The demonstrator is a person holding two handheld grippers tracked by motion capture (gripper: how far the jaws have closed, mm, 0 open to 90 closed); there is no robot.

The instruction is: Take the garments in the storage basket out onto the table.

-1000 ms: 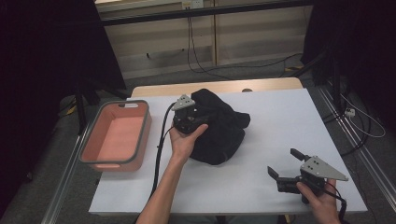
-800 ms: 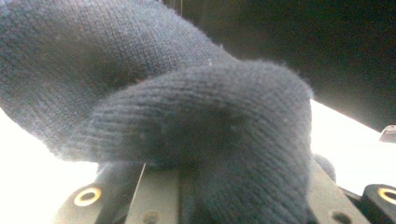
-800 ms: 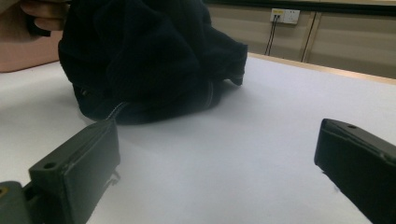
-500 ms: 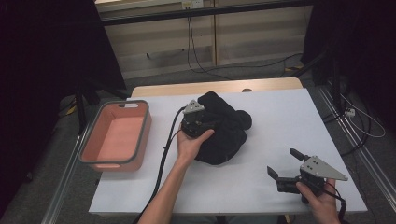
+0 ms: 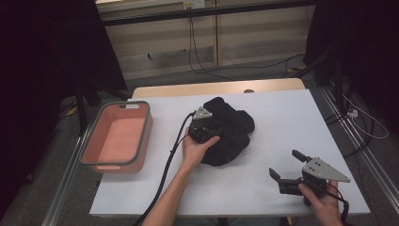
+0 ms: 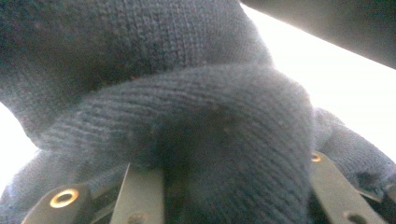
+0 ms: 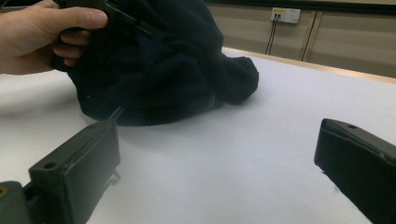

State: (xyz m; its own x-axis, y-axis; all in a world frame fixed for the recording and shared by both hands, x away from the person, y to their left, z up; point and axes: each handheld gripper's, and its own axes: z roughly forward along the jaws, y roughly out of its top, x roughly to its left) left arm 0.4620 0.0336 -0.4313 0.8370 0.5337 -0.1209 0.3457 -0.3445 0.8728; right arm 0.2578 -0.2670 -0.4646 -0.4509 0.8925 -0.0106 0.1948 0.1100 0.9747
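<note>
Left gripper [image 5: 210,123] lower than second ago, jaws just opening, dark knit garment [image 5: 228,134] between; release likely. Right gripper [image 5: 288,165] wide open, empty, table's 5 o'clock.

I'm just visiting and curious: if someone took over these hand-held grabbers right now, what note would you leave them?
Left gripper: pushed into the dark knitted garment mid-table; its jaws have just been opening, knit bunched between them.
Right gripper: open, holding nothing, low over the white table near its right front.
Pink bin: at the table's left edge, nothing in it.
Done: garment lies bunched on the table.
Left: probably moving it to the bin.
</note>
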